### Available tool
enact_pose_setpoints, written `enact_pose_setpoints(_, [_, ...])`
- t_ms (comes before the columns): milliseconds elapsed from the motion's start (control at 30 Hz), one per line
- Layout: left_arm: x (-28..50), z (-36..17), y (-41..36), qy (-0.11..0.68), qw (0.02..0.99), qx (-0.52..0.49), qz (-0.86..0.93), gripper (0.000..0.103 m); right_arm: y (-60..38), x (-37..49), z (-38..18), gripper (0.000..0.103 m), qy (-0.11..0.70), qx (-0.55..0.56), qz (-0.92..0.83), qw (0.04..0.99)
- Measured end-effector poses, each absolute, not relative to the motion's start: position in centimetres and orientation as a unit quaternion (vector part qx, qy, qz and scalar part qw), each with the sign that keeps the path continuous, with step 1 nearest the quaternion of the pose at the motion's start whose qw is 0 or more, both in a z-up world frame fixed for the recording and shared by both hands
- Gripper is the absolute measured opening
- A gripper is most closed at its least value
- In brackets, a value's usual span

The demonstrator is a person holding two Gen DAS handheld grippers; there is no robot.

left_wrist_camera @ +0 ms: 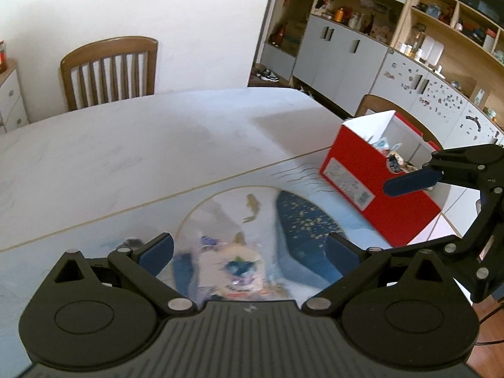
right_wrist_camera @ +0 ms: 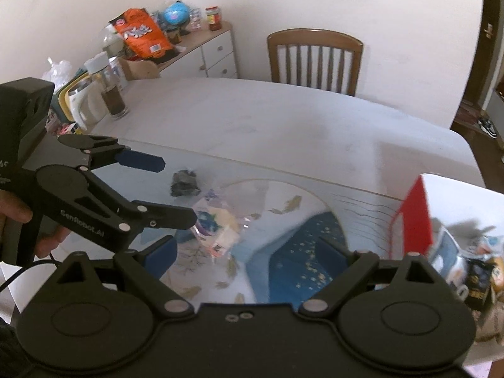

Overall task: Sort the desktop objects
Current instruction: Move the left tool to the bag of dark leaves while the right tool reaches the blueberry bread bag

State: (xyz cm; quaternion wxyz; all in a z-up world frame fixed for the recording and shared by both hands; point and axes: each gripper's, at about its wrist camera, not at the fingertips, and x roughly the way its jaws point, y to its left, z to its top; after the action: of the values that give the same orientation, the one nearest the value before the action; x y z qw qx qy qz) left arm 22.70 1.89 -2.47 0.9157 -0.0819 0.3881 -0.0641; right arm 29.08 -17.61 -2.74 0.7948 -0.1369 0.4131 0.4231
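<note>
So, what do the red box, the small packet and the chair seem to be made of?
Red box: likely cardboard, with thin, flat walls, a white inside and a folded flap.
Packet: probably clear plastic film; it looks glossy and crinkled, though it is blurred.
Chair: wood, brown with a slight sheen, with slats in the back.

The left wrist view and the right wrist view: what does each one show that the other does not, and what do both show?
Only the left wrist view shows the shelf wall and the label on the red box. Only the right wrist view shows the dark crumpled item, the kettle, the jar and the sideboard. Both show the table, the mat, the blurred packet, the box with wrappers inside, and both open grippers: left gripper, right gripper.
</note>
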Motion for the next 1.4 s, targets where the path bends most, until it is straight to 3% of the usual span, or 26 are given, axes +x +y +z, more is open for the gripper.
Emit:
enact_pose_setpoints(933, [24.4, -9.7, 10.8, 0.409, 0.908, -0.080, -0.030, 0.103, -8.9, 30.7, -8.0, 0.094, 0.442, -0.192, 0.475, 0.736])
enact_pose_setpoints(1400, [25.7, -11.6, 10.2, 0.408, 0.910, -0.042, -0.064, 0.102, -5.6, 30.7, -11.9, 0.091, 0.427, -0.278, 0.482, 0.713])
